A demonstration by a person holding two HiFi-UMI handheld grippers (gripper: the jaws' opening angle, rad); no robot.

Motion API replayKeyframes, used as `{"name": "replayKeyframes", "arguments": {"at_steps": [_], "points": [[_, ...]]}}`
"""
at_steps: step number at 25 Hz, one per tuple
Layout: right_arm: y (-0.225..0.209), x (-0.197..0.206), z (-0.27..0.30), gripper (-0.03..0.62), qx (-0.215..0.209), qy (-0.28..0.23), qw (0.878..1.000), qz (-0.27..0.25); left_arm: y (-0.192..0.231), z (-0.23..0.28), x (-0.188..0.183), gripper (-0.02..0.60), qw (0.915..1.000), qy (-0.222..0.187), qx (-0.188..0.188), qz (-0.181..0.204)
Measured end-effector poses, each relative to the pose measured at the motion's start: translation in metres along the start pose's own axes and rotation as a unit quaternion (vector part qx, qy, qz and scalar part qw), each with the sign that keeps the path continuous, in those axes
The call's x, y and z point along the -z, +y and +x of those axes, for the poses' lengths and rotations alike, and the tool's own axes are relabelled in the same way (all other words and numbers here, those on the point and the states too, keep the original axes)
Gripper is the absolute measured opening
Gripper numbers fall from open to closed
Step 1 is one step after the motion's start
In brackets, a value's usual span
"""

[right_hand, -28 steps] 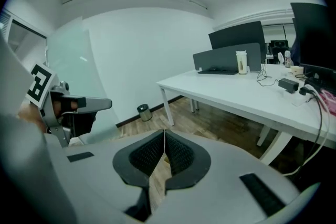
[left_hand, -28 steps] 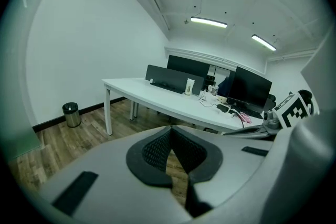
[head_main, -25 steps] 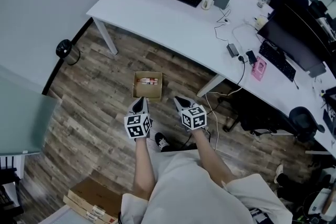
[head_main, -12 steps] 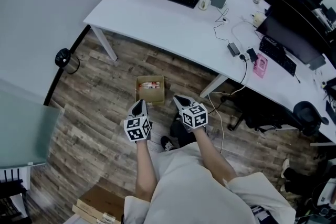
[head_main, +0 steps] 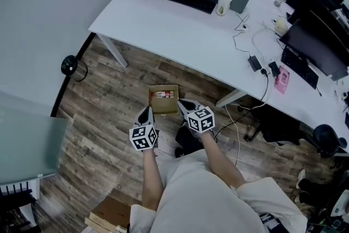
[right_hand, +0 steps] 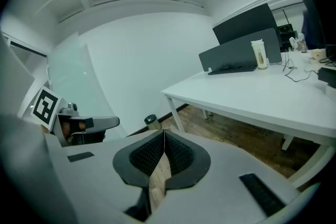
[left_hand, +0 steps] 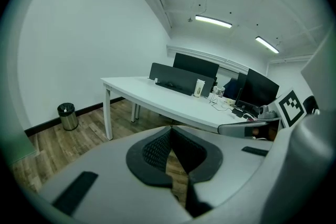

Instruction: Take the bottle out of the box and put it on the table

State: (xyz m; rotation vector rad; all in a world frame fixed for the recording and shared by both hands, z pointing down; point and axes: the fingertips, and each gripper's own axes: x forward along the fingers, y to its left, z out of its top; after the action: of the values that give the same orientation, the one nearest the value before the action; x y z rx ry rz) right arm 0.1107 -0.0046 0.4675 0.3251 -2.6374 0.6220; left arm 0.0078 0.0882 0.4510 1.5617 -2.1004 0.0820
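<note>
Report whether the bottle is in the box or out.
In: the bottle lies on its side inside the open box.

Left gripper (head_main: 146, 111), right gripper (head_main: 182, 103): grey shells, black ribbed pads (left_hand: 155, 152), black-white marker cubes (head_main: 143, 136); pale shirt (head_main: 202, 193).

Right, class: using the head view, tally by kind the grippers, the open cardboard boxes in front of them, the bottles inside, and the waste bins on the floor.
Grippers: 2 (left gripper, right gripper)
Open cardboard box: 1
Bottle: 1
Waste bin: 1
Total: 5
</note>
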Motion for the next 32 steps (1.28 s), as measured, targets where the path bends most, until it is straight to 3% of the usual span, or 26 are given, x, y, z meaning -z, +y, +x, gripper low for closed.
{"name": "replayKeyframes", "arguments": {"at_steps": [3, 8, 16, 24, 32], "points": [[-0.012, -0.015, 0.028, 0.040, -0.004, 0.008, 1.000, -0.006, 0.014, 0.027, -0.013, 0.014, 1.0000, 0.006, -0.002, 0.002], [-0.041, -0.050, 0.061, 0.040, 0.001, -0.018, 1.000, 0.017, 0.028, 0.074, -0.034, 0.014, 0.9999, 0.008, 0.007, -0.011], [-0.069, -0.067, 0.113, 0.040, 0.006, 0.015, 0.999, -0.029, 0.051, 0.132, -0.050, 0.014, 0.9996, 0.023, 0.001, -0.019], [-0.073, -0.024, 0.158, 0.040, -0.001, 0.088, 0.995, -0.048, 0.091, 0.154, -0.033, 0.014, 0.9990, 0.039, 0.002, -0.022], [-0.075, 0.043, 0.204, 0.040, 0.026, 0.174, 0.981, -0.078, 0.147, 0.154, 0.021, 0.014, 0.9946, 0.091, 0.050, 0.004]]}}
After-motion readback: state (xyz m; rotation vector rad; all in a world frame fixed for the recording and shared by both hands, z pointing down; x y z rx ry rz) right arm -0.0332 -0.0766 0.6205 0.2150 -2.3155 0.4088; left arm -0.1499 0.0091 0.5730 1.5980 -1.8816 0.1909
